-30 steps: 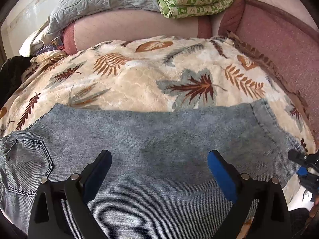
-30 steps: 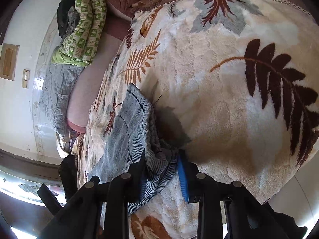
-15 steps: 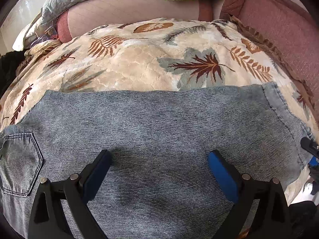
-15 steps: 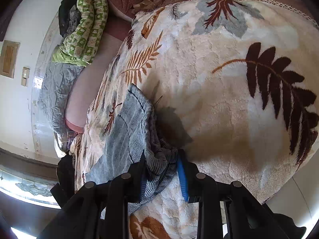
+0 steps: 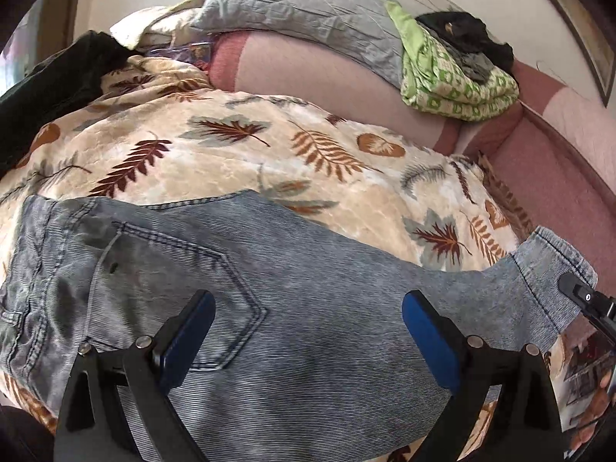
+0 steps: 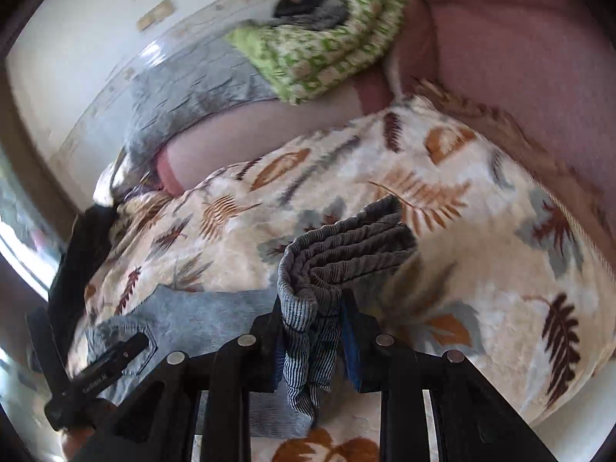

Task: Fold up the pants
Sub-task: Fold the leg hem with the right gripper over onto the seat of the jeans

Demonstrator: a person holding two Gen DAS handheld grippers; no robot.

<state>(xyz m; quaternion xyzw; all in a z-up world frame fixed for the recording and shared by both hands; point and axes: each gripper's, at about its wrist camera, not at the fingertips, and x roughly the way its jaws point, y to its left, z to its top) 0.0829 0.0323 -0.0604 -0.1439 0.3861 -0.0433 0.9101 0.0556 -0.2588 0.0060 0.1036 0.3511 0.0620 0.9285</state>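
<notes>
Grey-blue denim pants (image 5: 308, 308) lie across a leaf-patterned blanket (image 5: 231, 154), back pocket and waistband to the left, leg hems to the right. My left gripper (image 5: 308, 319) is open and empty, its blue pads hovering over the pants near the pocket. My right gripper (image 6: 312, 308) is shut on the bunched leg hems of the pants (image 6: 346, 246) and holds them lifted above the blanket. The right gripper's tip also shows at the right edge of the left wrist view (image 5: 585, 300).
The blanket covers a pink sofa (image 5: 558, 177). On its back rest lie a grey quilted cover (image 5: 288, 7), a green patterned bundle (image 5: 454, 81) with dark clothes on top, and a black garment (image 5: 50, 88) at the left.
The left gripper moved left toward the pocket and waistband and rose. The right gripper swung round and lifted the gripped hems off the blanket.
</notes>
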